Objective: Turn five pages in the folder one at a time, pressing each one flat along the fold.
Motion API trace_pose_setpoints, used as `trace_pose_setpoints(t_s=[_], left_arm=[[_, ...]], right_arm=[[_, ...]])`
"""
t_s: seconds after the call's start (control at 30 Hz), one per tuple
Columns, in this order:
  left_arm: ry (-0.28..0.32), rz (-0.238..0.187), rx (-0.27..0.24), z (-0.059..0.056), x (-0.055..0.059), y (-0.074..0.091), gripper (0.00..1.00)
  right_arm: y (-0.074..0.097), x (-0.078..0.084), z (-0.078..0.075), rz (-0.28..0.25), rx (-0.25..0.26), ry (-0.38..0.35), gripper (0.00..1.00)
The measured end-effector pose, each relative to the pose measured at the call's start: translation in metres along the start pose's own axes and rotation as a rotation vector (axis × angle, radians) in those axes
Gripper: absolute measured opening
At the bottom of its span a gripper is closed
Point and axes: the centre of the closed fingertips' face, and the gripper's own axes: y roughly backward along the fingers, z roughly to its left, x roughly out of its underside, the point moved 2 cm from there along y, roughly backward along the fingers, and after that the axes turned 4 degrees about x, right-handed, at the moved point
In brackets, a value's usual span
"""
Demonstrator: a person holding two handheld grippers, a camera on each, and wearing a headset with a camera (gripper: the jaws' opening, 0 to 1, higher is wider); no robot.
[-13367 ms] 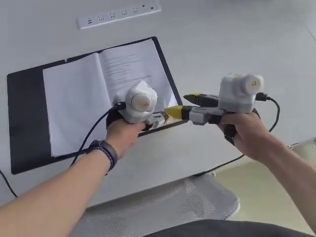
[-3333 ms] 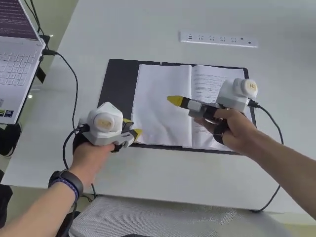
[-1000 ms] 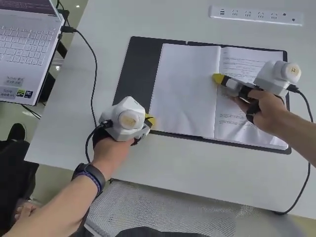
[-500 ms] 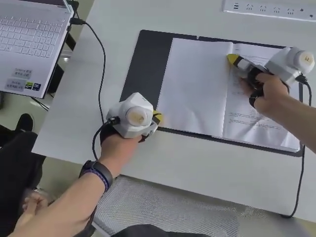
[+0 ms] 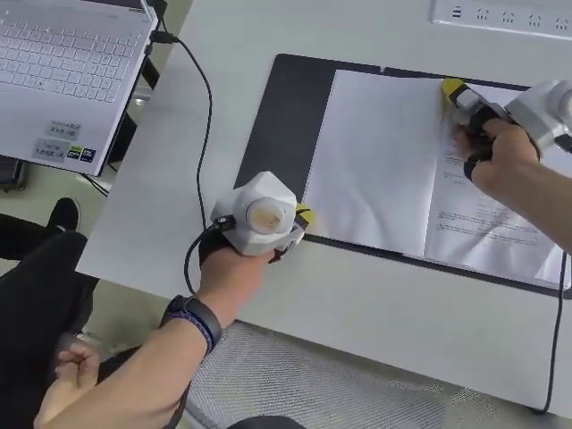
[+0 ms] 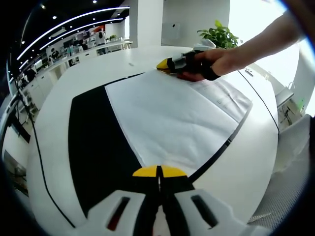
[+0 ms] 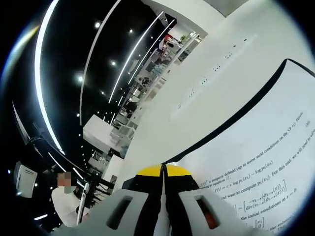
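Note:
A black folder (image 5: 286, 116) lies open on the white table, with a blank white page (image 5: 375, 161) on its left side and a printed page (image 5: 487, 214) on its right. My right gripper (image 5: 452, 88) is shut, its yellow tips resting at the top of the fold between the two pages. Its own view has the shut tips (image 7: 163, 170) over the printed page (image 7: 256, 162) by the folder's black edge. My left gripper (image 5: 304, 215) is shut with nothing in it, at the folder's near left corner; its tips (image 6: 158, 171) sit by the blank page (image 6: 167, 118).
An open laptop (image 5: 63, 80) stands at the far left with a black cable (image 5: 201, 116) running across the table. A white power strip (image 5: 509, 16) lies beyond the folder. A mesh chair seat (image 5: 313, 384) sits below the table's near edge.
My right gripper has slid up along the fold from mid-page to the folder's top edge. The left gripper has stayed at the near left corner. The head camera has shifted.

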Motion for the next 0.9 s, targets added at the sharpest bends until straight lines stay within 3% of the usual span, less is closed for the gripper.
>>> trace_pose_setpoints(t_s=[0.13,0.53,0.9], left_arm=[[0.003,-0.002,0.003,0.0,0.0,0.0,0.0],[0.001,-0.001,0.0,-0.002,-0.001,0.0,0.0],[0.01,-0.007,-0.001,-0.002,-0.001,0.001,0.0]], right_arm=[[-0.007,-0.003,-0.004,-0.014,0.003,-0.006,0.0],[-0.002,0.001,0.0,-0.01,-0.003,0.002,0.0],[0.023,0.023,0.009,0.067,-0.038,0.047,0.0]])
